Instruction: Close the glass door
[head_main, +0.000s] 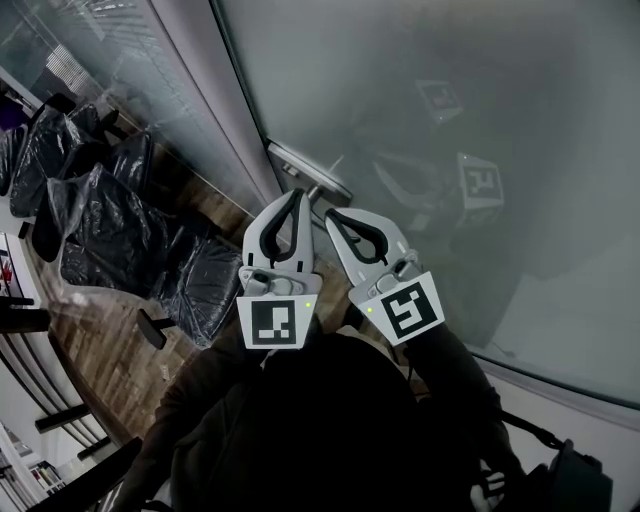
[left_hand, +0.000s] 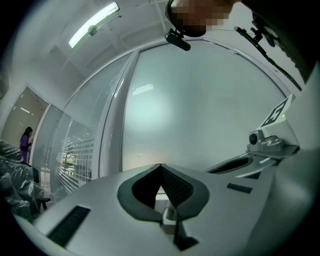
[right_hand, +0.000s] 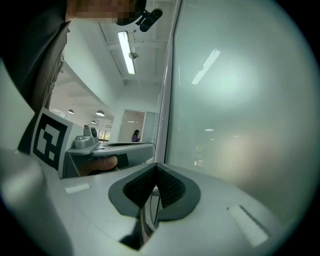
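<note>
Frosted glass door (head_main: 480, 120) fills the upper right, one pane, with one metal handle (head_main: 322, 182) at centre. We've two grippers side by side, pointing up-frame: left gripper (head_main: 298, 193) and right gripper (head_main: 329, 213), both pinched tip to tip, clamping nothing, noses just by that handle; contact we can't tell.

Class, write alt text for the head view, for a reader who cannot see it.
Seen from above, a person holds two white grippers side by side, the left gripper and the right gripper. Both have their jaws shut and point at a frosted glass door near its metal handle. Plastic-wrapped chairs stand on a wooden floor to the left.
</note>
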